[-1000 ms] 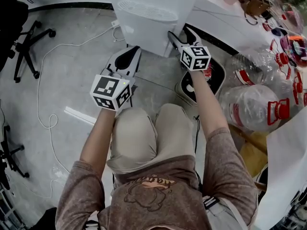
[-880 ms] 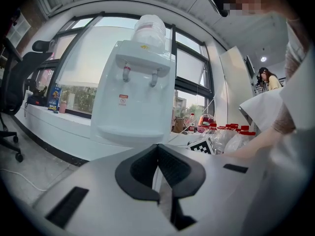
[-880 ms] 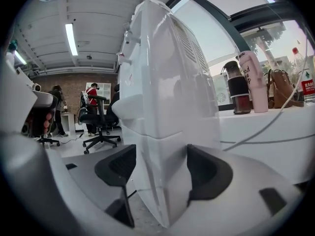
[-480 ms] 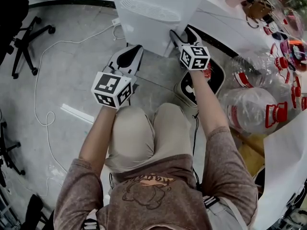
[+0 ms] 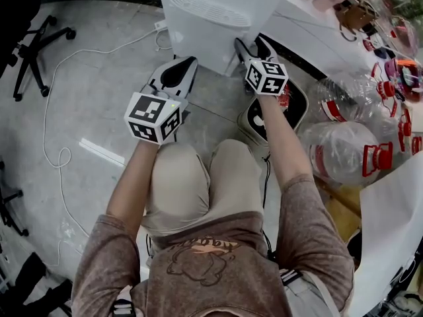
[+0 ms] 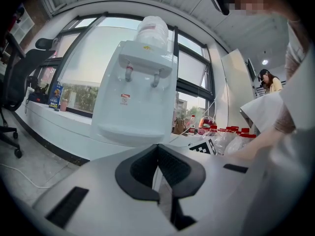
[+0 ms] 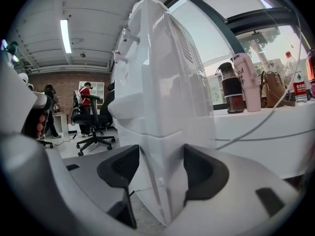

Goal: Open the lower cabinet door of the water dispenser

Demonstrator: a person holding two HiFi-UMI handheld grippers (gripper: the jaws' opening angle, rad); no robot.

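The white water dispenser (image 5: 211, 12) stands on the floor straight ahead, with a water bottle on top (image 6: 152, 28). My right gripper (image 5: 252, 45) is at its lower right front corner. In the right gripper view the jaws (image 7: 160, 168) straddle the vertical corner edge of the lower cabinet (image 7: 162, 151) and are closing; the pads do not visibly press on it. My left gripper (image 5: 188, 63) hovers a short way in front of the dispenser, pointing at it. Its pads meet at the tip (image 6: 158, 149), shut on nothing.
I am crouched, knees (image 5: 198, 183) below the grippers. Large clear water bottles with red caps (image 5: 350, 144) and a round black-and-white appliance (image 5: 281, 107) lie at the right. A white cable (image 5: 59, 157) and an office chair (image 5: 36, 48) are at the left.
The right gripper's jaws have narrowed a little around the dispenser's corner. Both hands stay where they were; the head view has shifted slightly.
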